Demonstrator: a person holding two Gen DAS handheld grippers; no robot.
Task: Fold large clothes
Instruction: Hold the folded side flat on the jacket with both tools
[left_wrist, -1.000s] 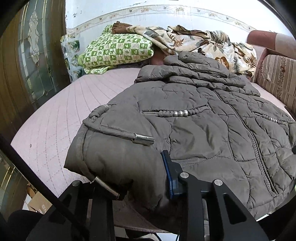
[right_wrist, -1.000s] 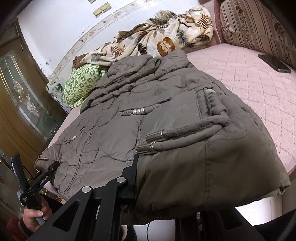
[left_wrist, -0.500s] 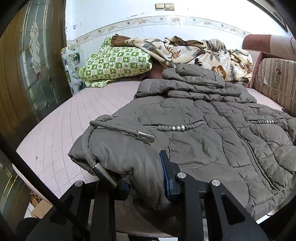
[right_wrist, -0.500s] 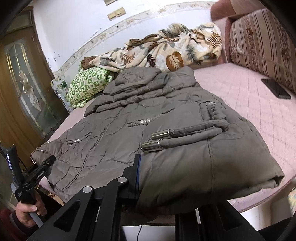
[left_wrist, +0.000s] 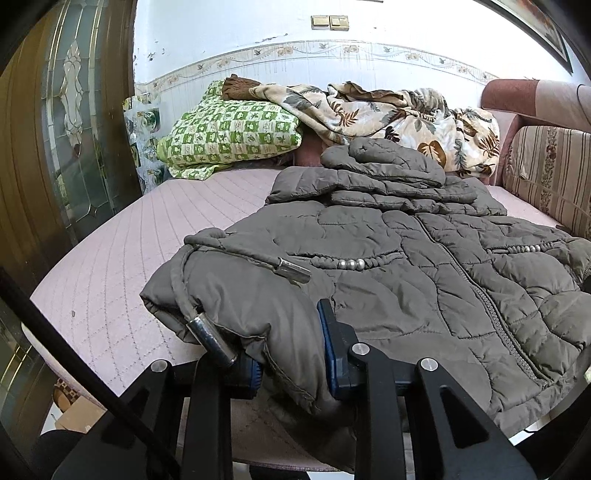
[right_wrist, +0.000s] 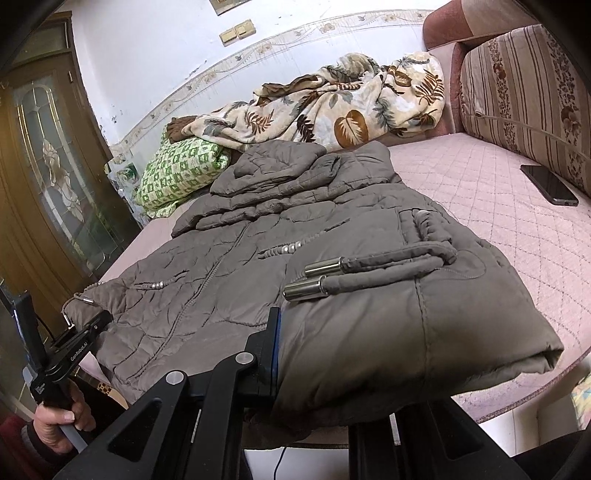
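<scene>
A grey-brown quilted jacket (left_wrist: 406, 266) lies front up on the pink bed cover (left_wrist: 129, 251), hood toward the wall. My left gripper (left_wrist: 290, 354) is shut on the near left hem corner, and the fabric bunches between its blue pads. A metal-tipped drawcord (left_wrist: 210, 339) hangs over the left finger. My right gripper (right_wrist: 317, 373) is shut on the other hem corner of the jacket (right_wrist: 258, 229). That corner is folded thick, and it hides the right finger. Two metal cord tips (right_wrist: 314, 277) rest on top. The left gripper (right_wrist: 85, 328) and the hand holding it show at the far left.
A green checked pillow (left_wrist: 229, 136) and a leaf-print blanket (left_wrist: 388, 114) lie against the wall behind the hood. To the right are a striped cushion (right_wrist: 524, 92) and a black phone (right_wrist: 548, 182) on the bed. A glass-panelled door (left_wrist: 55, 129) stands on the left.
Both hem corners have lifted slightly off the bed edge. The left corner has bunched up tighter between the left pads, and one cord tip now hangs over the left finger.
</scene>
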